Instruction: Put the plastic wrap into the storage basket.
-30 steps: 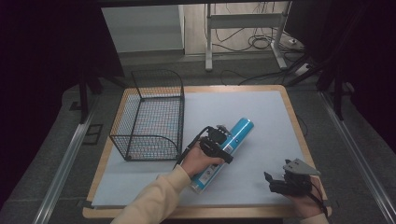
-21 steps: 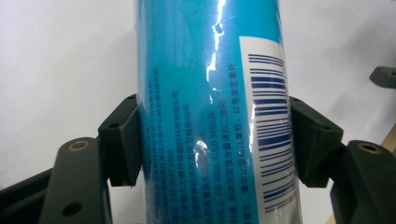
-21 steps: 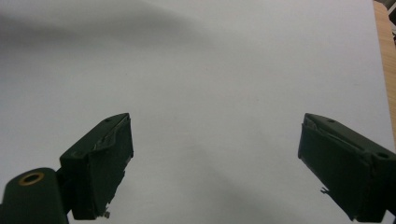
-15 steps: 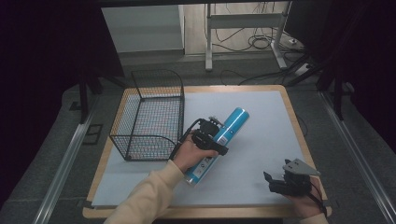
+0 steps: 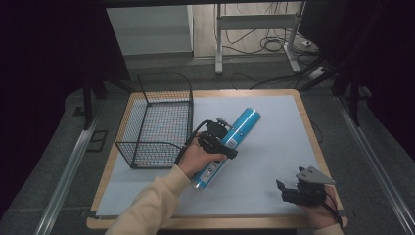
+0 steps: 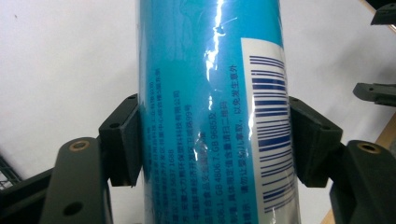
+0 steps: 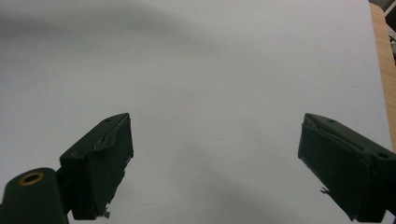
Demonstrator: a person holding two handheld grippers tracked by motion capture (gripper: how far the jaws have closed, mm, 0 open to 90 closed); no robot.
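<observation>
A long blue tube (image 5: 240,128) with a white barcode label is held slantwise above the white sheet, just right of the wire basket (image 5: 159,120). My left gripper (image 5: 219,139) is shut on the tube's middle. In the left gripper view both black pads (image 6: 122,140) press the blue tube (image 6: 210,112) from either side. My right gripper (image 5: 288,191) rests low at the table's front right. Its jaws stand wide open in the right gripper view, with bare white sheet (image 7: 210,93) between the right gripper's (image 7: 212,172) pads.
The black wire basket stands on the left half of the table. The wooden table edge (image 5: 313,132) frames the white sheet (image 5: 279,142). Beyond the far edge are desk legs and cables (image 5: 264,44) on the floor.
My left gripper has carried the blue tube up and leftward, closer to the basket. The right gripper has stayed where it was.
</observation>
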